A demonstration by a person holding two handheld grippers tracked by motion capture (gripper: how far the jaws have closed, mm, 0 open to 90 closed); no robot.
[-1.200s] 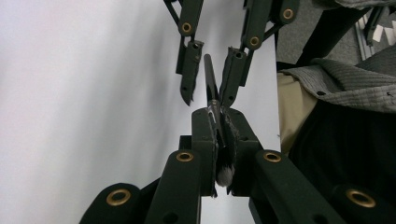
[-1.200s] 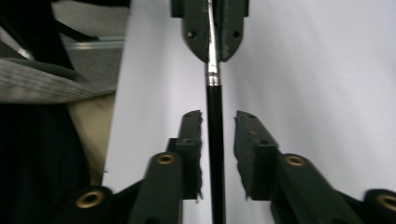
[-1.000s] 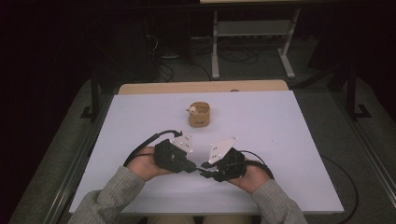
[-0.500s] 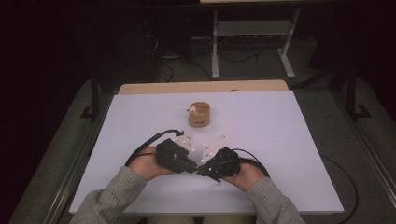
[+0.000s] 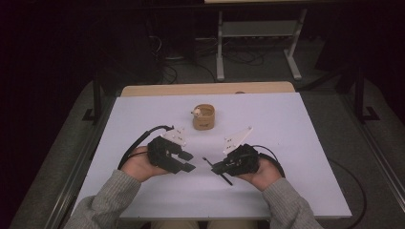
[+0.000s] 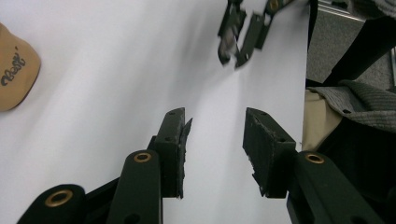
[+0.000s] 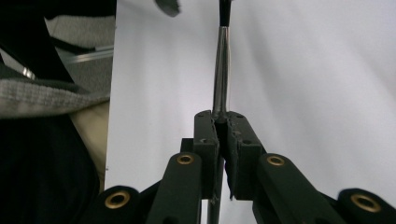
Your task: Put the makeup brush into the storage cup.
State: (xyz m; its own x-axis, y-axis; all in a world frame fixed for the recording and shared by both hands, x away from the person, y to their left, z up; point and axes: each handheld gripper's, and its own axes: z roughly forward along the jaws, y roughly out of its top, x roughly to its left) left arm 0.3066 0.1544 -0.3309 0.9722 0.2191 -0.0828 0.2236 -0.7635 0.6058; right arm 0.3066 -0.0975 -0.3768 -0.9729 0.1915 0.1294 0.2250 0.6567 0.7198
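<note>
My right gripper (image 5: 218, 167) is shut on a thin stick (image 5: 224, 177), silvery along its shaft with a black end (image 7: 221, 65); the stick runs straight out between the closed pads (image 7: 223, 123). The left gripper (image 5: 187, 161) hovers a short way to the left of the stick's tip. Its jaws have just been opening and stand open (image 6: 217, 144) with nothing between them. From the left gripper view the right gripper (image 6: 238, 32) is ahead, over the white table (image 5: 296, 133). A small tan cup (image 5: 204, 117) with a pale item at its rim stands farther back, and its side (image 6: 14, 70) is in the left gripper view too.
A wooden strip (image 5: 205, 88) borders the table's far edge. Behind it are a metal stand (image 5: 258, 43) and cables on a dark floor. Grey sleeves (image 5: 110, 200) come in from the near edge. Black cables (image 5: 138, 143) loop beside each gripper.
The grippers were together at the table's middle; now they have drawn apart. The left jaws opened and let go of the stick, which stays in the right gripper.
</note>
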